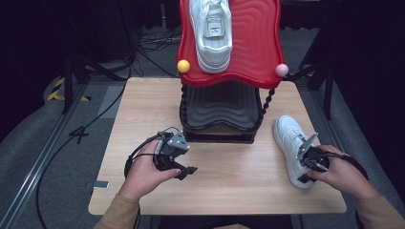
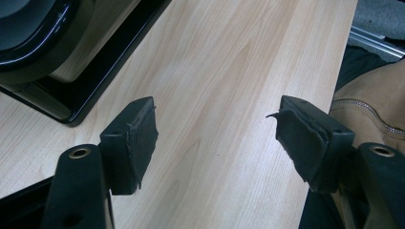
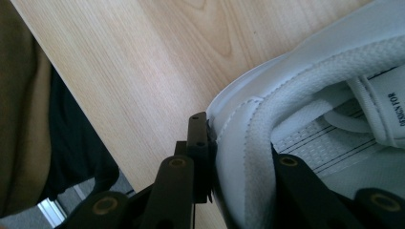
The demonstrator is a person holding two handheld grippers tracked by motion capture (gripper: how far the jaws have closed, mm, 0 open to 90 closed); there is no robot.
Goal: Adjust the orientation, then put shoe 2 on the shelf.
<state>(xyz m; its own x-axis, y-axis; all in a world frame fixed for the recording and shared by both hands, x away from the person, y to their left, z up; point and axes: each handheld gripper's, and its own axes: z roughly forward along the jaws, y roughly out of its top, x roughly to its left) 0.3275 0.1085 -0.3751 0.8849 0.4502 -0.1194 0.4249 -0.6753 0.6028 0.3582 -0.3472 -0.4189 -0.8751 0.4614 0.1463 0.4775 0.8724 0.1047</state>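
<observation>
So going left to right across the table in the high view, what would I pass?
Left gripper, jaws apart, empty → black wavy lower shelf of the shoe rack → white sneaker lying on the wooden table → right gripper, closed on that sneaker's heel.

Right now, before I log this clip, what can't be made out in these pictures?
- High view: toe of the upper shoe, cut by the top edge.
- High view: heel of the table shoe, behind the right gripper.
- Right gripper view: inner jaw's pad, hidden inside the collar.
- Tongue label print: too small.

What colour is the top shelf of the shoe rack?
Red, with a wavy ribbed surface; the high view shows it best.
</observation>
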